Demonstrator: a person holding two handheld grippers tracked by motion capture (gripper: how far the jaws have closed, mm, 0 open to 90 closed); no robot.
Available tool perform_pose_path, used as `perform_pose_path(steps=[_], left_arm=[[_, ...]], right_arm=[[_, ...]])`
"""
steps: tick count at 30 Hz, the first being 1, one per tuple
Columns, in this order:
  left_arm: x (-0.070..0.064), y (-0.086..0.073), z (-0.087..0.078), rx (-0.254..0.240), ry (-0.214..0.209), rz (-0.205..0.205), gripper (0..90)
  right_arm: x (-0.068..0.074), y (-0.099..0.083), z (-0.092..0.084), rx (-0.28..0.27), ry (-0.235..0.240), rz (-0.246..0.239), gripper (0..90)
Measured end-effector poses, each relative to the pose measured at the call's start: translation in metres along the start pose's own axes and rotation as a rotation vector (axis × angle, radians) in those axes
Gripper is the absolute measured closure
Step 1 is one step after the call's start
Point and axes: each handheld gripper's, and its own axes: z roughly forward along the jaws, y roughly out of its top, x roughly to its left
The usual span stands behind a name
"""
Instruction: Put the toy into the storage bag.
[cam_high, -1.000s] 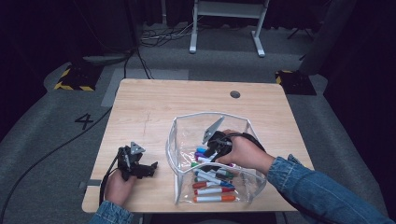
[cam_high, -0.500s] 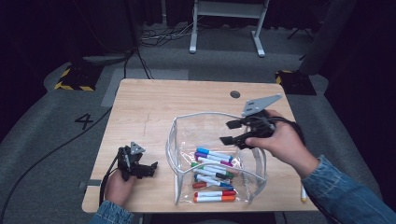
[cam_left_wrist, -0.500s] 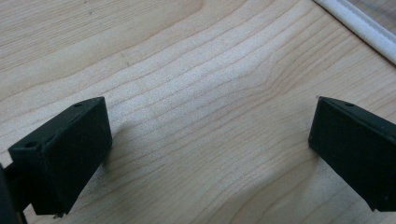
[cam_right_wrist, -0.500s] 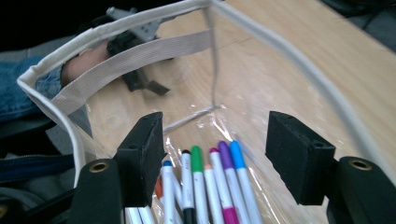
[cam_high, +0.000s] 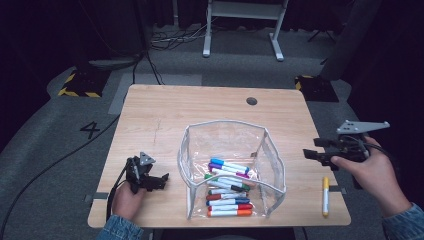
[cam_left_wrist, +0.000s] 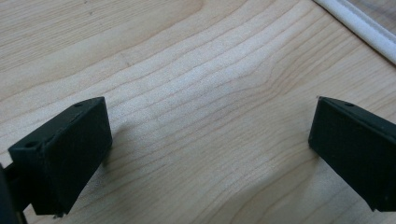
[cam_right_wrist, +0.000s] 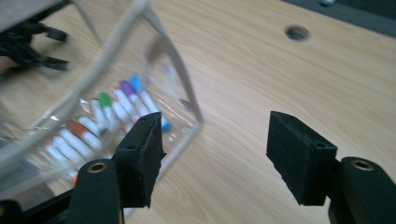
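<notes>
While the clear pouch of markers sits mid-desk, the right hand-held gripper hangs wide open and empty at its 3 o'clock; the left hand-held gripper, also open and empty, rests at 9.

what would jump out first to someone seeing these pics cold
Most striking is the clear plastic pouch standing open in the middle of the wooden table, with a heap of coloured markers lying in its bottom. Next, a lone yellow marker lies on the table by the near right edge, just below the right gripper, which hovers open. The left gripper rests open on the table to the pouch's left.
</notes>
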Motion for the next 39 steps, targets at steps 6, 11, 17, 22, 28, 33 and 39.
perform_pose_path(steps=[6, 11, 17, 22, 28, 33, 39], left_arm=[[0.0, 0.0, 0.0, 0.0, 0.0, -0.001, 0.0], [0.0, 0.0, 0.0, 0.0, 0.0, 0.0, 0.0], [0.0, 0.0, 0.0, 0.0, 0.0, -0.001, 0.0], [0.0, 0.0, 0.0, 0.0, 0.001, 0.001, 0.0], [0.0, 0.0, 0.0, 0.0, 0.001, 0.001, 0.0], [0.0, 0.0, 0.0, 0.0, 0.001, 0.001, 0.0], [0.0, 0.0, 0.0, 0.0, 0.0, -0.001, 0.0]], right_arm=[[-0.029, -0.044, -0.009, 0.031, -0.06, 0.118, 36.7], [-0.045, -0.079, 0.0, 0.086, -0.113, 0.176, 37.5], [-0.056, -0.116, 0.02, 0.182, -0.149, 0.225, 39.8], [-0.06, -0.139, 0.035, 0.248, -0.155, 0.279, 43.1], [-0.06, -0.156, 0.049, 0.316, -0.182, 0.262, 46.1], [-0.058, -0.157, 0.051, 0.332, -0.226, 0.232, 60.9], [-0.054, -0.156, 0.057, 0.365, -0.259, 0.222, 77.0]])
